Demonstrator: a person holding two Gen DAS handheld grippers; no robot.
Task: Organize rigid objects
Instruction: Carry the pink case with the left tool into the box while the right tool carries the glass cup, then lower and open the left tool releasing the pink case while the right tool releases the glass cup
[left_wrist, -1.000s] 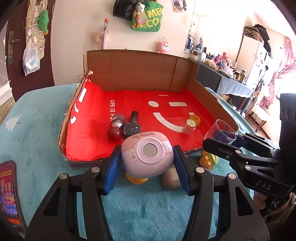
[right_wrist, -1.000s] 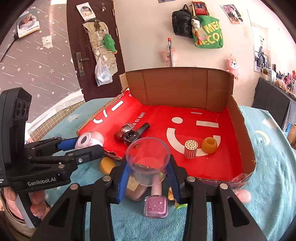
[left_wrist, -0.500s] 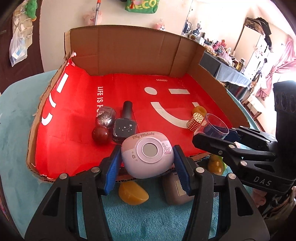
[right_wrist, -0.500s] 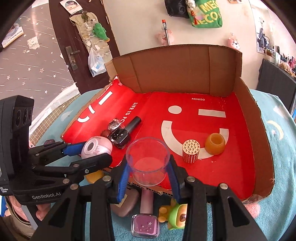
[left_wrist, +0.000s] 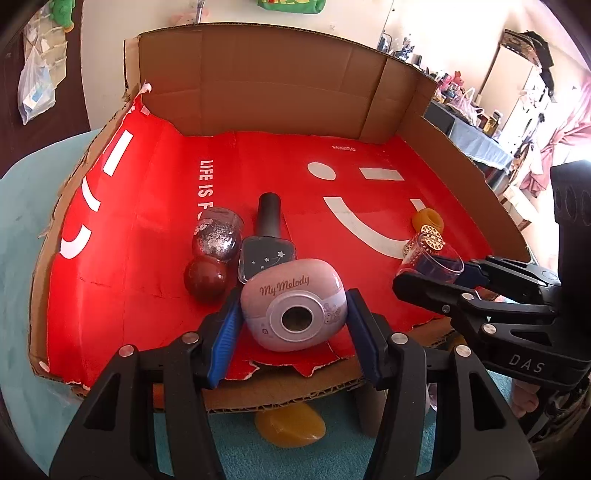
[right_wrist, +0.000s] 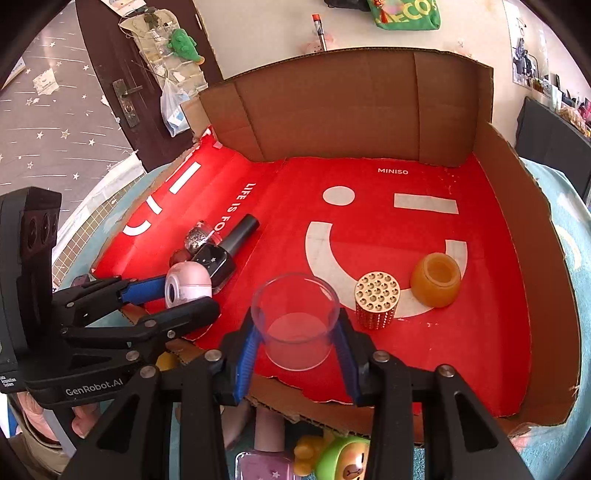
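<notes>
My left gripper (left_wrist: 293, 317) is shut on a lilac "My Melody" toy camera (left_wrist: 293, 306), held just over the front edge of the cardboard tray (left_wrist: 280, 88) with its red liner. The right gripper (right_wrist: 295, 325) is shut on a clear plastic cup (right_wrist: 295, 317), also over the tray's front part. From the right wrist view the left gripper (right_wrist: 173, 295) shows at the left with the toy camera (right_wrist: 186, 284). From the left wrist view the right gripper (left_wrist: 432, 273) shows at the right with the cup (left_wrist: 432, 260).
In the tray lie a dark nail polish bottle (left_wrist: 267, 236), a glitter ball (left_wrist: 216, 240), a dark red ball (left_wrist: 205, 278), a gold studded cylinder (right_wrist: 376, 302) and an orange cup (right_wrist: 437, 278). On the teal cloth in front lie a yellow piece (left_wrist: 290, 424), pink polish (right_wrist: 260, 461) and a green toy (right_wrist: 343, 459).
Both grippers have moved forward and down with their objects, from in front of the tray to over its front edge. The tray now fills more of both views.
</notes>
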